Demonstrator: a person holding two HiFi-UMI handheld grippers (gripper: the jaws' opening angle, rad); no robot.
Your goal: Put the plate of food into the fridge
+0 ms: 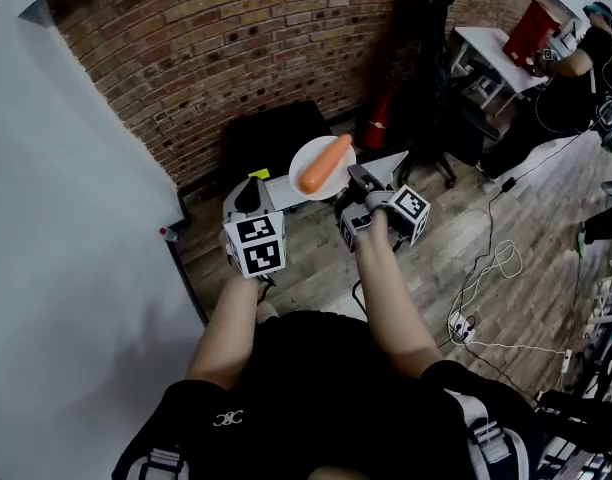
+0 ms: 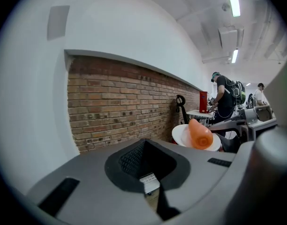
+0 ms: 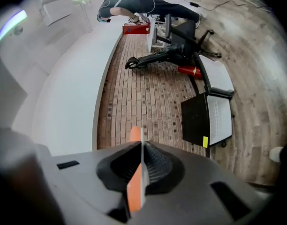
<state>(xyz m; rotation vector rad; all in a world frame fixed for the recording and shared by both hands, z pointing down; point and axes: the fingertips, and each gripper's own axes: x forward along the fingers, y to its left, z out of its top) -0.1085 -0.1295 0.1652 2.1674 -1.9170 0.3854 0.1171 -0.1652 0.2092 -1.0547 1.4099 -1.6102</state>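
With the right gripper's (image 3: 142,153) fingers clamped on just the rim of the plate (image 1: 304,158), held in the air near the open fridge (image 1: 271,138), and the left gripper's (image 1: 248,196) fingers closed on nothing, any tilt could roll the loose carrot (image 1: 326,164) off.

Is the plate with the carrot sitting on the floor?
No, the right gripper holds the plate up by its rim, well above the floor, with the carrot lying on it.
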